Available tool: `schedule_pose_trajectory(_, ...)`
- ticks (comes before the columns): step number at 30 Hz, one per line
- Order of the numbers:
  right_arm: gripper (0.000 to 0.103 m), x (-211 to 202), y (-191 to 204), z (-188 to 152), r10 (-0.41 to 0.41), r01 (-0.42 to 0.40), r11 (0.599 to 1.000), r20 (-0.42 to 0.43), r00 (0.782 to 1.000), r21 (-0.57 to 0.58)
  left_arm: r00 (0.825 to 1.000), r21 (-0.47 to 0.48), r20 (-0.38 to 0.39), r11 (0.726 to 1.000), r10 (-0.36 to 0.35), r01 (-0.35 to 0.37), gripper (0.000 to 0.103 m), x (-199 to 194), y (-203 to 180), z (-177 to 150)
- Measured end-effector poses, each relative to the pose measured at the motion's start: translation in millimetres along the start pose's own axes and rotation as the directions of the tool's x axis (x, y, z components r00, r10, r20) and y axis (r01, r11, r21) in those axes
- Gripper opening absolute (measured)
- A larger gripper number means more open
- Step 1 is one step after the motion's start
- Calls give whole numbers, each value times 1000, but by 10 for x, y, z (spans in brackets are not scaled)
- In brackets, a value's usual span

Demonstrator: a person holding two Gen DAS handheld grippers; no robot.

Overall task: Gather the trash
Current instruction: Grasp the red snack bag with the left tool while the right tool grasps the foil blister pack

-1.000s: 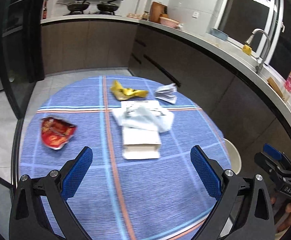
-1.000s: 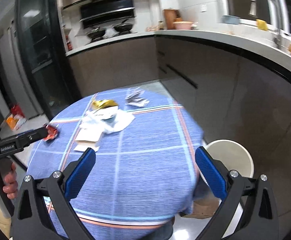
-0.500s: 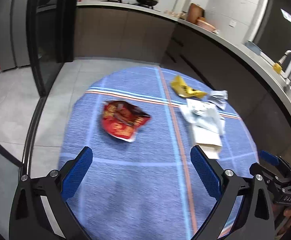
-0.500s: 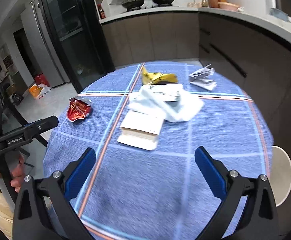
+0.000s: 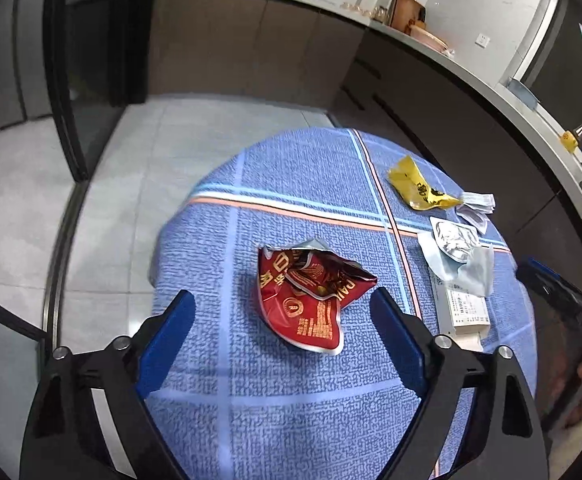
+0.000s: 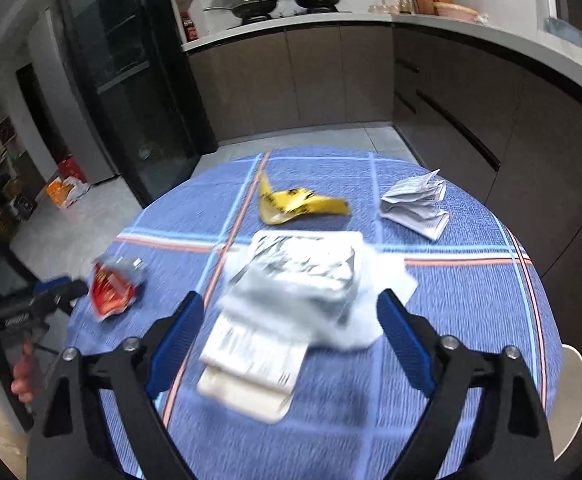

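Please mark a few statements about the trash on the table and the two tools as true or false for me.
1. The red snack wrapper lies between the open fingers of the left tool, not pinched. True.
2. The yellow wrapper is held by the right tool. False: it lies on the blue checked tablecloth, beyond the open tool.
3. The white packaging pile lies in front of the right tool. True.
4. The crumpled paper leaflet rests on the red snack wrapper. False: they lie at opposite sides of the table, apart.
5. Two pans sit on the stove. True.
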State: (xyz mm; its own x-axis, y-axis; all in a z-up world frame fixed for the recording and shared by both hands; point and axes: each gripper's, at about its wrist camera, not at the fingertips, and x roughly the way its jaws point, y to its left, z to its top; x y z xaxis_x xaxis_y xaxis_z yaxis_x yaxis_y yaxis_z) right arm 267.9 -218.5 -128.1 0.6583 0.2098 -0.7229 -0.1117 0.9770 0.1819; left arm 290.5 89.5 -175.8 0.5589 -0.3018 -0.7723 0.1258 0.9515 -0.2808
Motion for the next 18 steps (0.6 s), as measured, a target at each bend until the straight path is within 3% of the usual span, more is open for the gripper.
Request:
schedule_pose_trajectory(5, 73, 352, -272, 193, 16, -13, 996, -31, 999, 94, 999, -23, -38, 1000, -18, 18, 83, 196, 47, 71)
schedule_pose_trajectory(11, 72, 641, -463, 228, 58, -43, 982, -79, 995, 182, 998, -7, -64, 1000, -20, 20, 83, 380, 6, 161)
schedule_pose_trajectory(13, 63, 674, -455, 197, 65, -49, 983, -89, 994, 178, 998, 8, -58, 1000, -11, 12, 83, 417, -12, 188)
schedule_pose_trajectory(14, 51, 692, -440, 175, 69, -52, 984, -98, 993, 171, 998, 14, -58, 1000, -11, 11, 83, 430, -25, 199)
schedule_pose_trajectory(15, 43, 699, -440, 167, 79, -62, 983, -97, 992, 172, 998, 15, -58, 1000, -14, 14, 78, 435, -28, 208)
schedule_pose_trajectory(16, 43, 687, -437, 156, 74, -57, 984, -93, 993, 172, 998, 17, -61, 1000, -21, 22, 73, 441, -36, 214)
schedule_pose_trajectory(18, 32, 641, -426, 153, 69, -55, 985, -81, 994, 164, 998, 28, -58, 999, -23, 25, 63, 441, -55, 219)
